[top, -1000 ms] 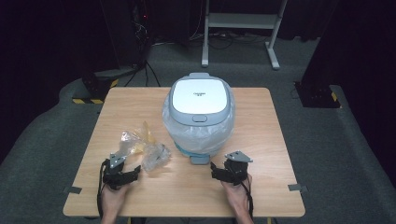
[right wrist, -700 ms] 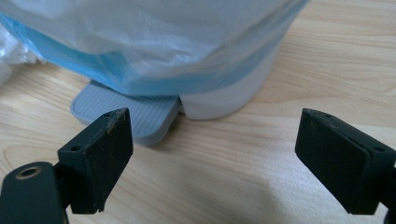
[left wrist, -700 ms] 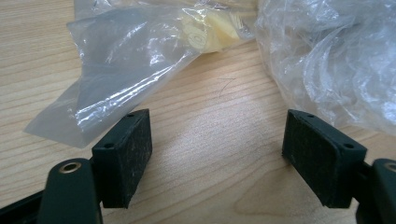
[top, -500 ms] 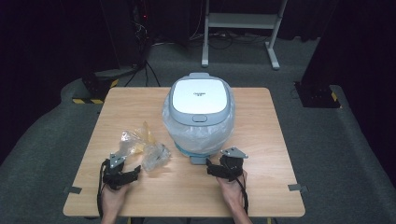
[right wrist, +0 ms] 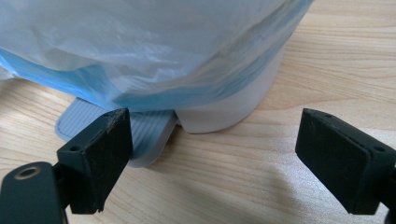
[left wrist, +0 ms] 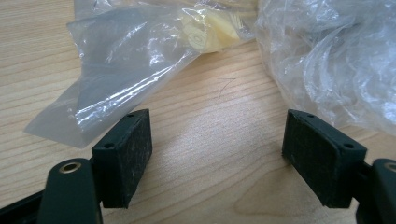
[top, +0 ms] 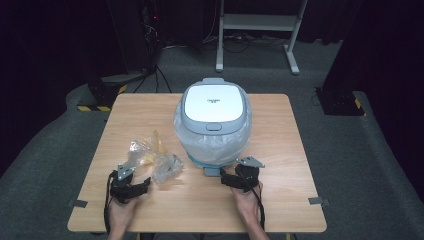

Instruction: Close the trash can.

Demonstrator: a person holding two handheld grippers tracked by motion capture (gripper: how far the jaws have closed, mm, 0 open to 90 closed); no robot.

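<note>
standing wide across the room's middle, the desk (top: 280, 200) carries a lidded pedal bin (top: 214, 107) lined with a clear bag (top: 212, 145), set at the centre toward the far edge. left of it lies a heap of crumpled clear plastic bags (top: 152, 160), one holding something pale yellow. the right gripper (top: 227, 180) sits low by the bin's grey pedal (right wrist: 116, 130), fingers (right wrist: 100, 158) spread wide, holding nothing. the left gripper (top: 135, 186) faces the bags, equally wide and empty. my guess is the pedal gets pressed next; come down squarely on its ribbed top, clear of the liner's hanging edge. bare wood runs along the near edge and to the right, giving room for both hands.
</note>
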